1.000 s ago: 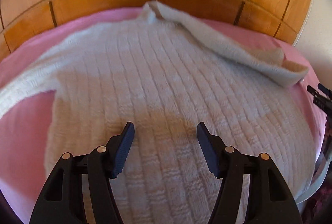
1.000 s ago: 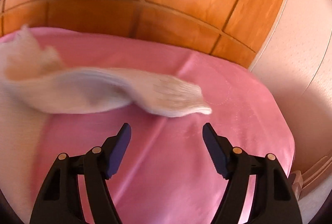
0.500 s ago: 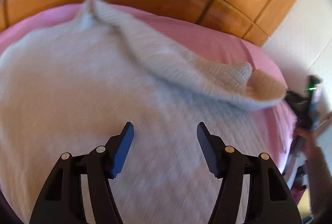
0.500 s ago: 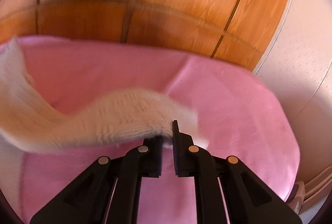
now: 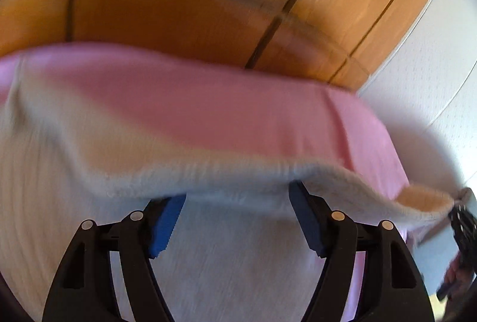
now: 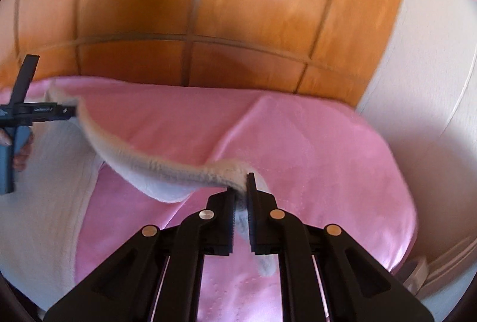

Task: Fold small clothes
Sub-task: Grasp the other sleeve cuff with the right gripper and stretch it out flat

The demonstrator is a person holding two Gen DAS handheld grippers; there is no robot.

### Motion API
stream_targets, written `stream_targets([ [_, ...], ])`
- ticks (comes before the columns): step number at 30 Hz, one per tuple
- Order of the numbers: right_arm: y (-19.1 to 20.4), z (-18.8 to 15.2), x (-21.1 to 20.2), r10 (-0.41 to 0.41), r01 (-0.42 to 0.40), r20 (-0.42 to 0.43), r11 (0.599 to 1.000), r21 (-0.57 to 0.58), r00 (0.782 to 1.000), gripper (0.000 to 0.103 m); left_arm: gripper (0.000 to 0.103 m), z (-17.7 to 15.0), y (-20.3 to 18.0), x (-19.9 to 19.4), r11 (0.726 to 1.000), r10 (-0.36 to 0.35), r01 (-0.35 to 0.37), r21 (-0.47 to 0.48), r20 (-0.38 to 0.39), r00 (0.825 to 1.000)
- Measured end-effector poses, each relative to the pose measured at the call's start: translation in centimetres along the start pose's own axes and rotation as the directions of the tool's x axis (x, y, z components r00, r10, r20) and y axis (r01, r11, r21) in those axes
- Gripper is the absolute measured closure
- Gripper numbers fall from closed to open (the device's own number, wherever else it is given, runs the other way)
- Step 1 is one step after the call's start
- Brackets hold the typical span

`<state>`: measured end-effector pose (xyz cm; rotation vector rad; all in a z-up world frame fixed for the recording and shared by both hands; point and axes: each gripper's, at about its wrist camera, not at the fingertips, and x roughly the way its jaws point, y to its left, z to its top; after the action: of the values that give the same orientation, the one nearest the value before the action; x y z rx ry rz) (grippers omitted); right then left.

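Observation:
A cream knitted sweater (image 5: 208, 262) lies spread on the pink bedspread (image 5: 208, 113). Its right sleeve (image 6: 167, 170) is lifted off the bed and stretches in a sagging line. My right gripper (image 6: 241, 194) is shut on the sleeve's cuff, which hangs down between the pads. In the left wrist view the sleeve (image 5: 357, 182) crosses just past the fingertips of my left gripper (image 5: 238, 197). Its jaws are opening and the pads press on nothing. The right gripper (image 5: 460, 220) shows at the far right, at the cuff (image 5: 423, 200). The left gripper (image 6: 67, 111) sits by the sleeve's shoulder end.
A glossy wooden headboard (image 6: 238, 24) rises behind the bed. A white wall (image 6: 432, 83) stands to the right, close to the bed's edge. Bare pink bedspread (image 6: 313, 158) lies under and beyond the lifted sleeve. A person's hand (image 6: 21, 155) holds the left gripper.
The right gripper shut on the sleeve's cuff and raised it off the bed. The left gripper swung right across the sweater to the sleeve, and its jaws stand a little wider.

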<state>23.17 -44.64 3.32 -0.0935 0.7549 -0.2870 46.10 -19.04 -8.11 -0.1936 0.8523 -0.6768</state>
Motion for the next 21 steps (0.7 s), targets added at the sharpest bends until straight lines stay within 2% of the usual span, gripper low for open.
stream_targets([
  [3,-3.1,2.4,2.9,0.016,-0.01,-0.05,0.994,0.105,0.999,0.097,0.033,4.4,-2.1,1.8,1.0,0.021,-0.022,0.017,0.041,0.999],
  [6,-5.4,4.8,7.4,-0.021,0.038,-0.099,0.986,0.165,0.995,0.094,0.033,6.8,-2.6,2.1,0.995,0.096,-0.097,0.003,0.072,0.993],
  [7,-5.8,5.6,8.9,-0.071,0.086,-0.096,0.983,0.165,0.993,0.078,0.032,7.0,-2.4,1.8,0.994,0.11,-0.11,-0.005,0.081,0.991],
  [8,-6.2,6.1,10.1,-0.148,0.16,-0.08,0.974,0.164,0.986,0.044,0.031,6.7,-2.1,1.2,0.99,0.14,-0.139,-0.009,0.09,0.986],
  [9,-6.7,6.4,10.4,-0.179,0.187,-0.061,0.966,0.178,0.982,0.033,0.031,6.3,-1.8,0.8,0.987,0.162,-0.162,-0.007,0.099,0.982],
  [11,-7.7,6.3,10.7,-0.179,0.181,-0.031,0.946,0.269,0.983,0.031,0.031,4.2,-0.4,-0.7,0.971,0.233,-0.237,0.02,0.109,0.966],
  [12,-8.5,5.6,10.7,-0.14,0.144,-0.036,0.928,0.343,0.989,0.031,0.031,3.4,0.2,-1.2,0.962,0.266,-0.27,0.03,0.108,0.958],
  [15,-9.1,2.7,10.4,-0.047,0.067,-0.057,0.888,0.455,0.997,0.031,0.031,-0.3,2.9,-3.4,0.936,0.344,-0.349,0.037,0.094,0.934],
  [18,-9.2,-0.8,11.5,0.114,-0.053,-0.075,0.827,0.56,0.991,0.033,0.031,-4.2,5.9,-5.9,0.931,0.365,-0.366,0.002,0.04,0.93],
  [21,-9.2,-2.9,13.5,0.18,-0.078,-0.089,0.749,0.658,0.98,0.034,0.031,-7.1,7.7,-8.0,0.929,0.366,-0.366,-0.052,0.005,0.93],
])
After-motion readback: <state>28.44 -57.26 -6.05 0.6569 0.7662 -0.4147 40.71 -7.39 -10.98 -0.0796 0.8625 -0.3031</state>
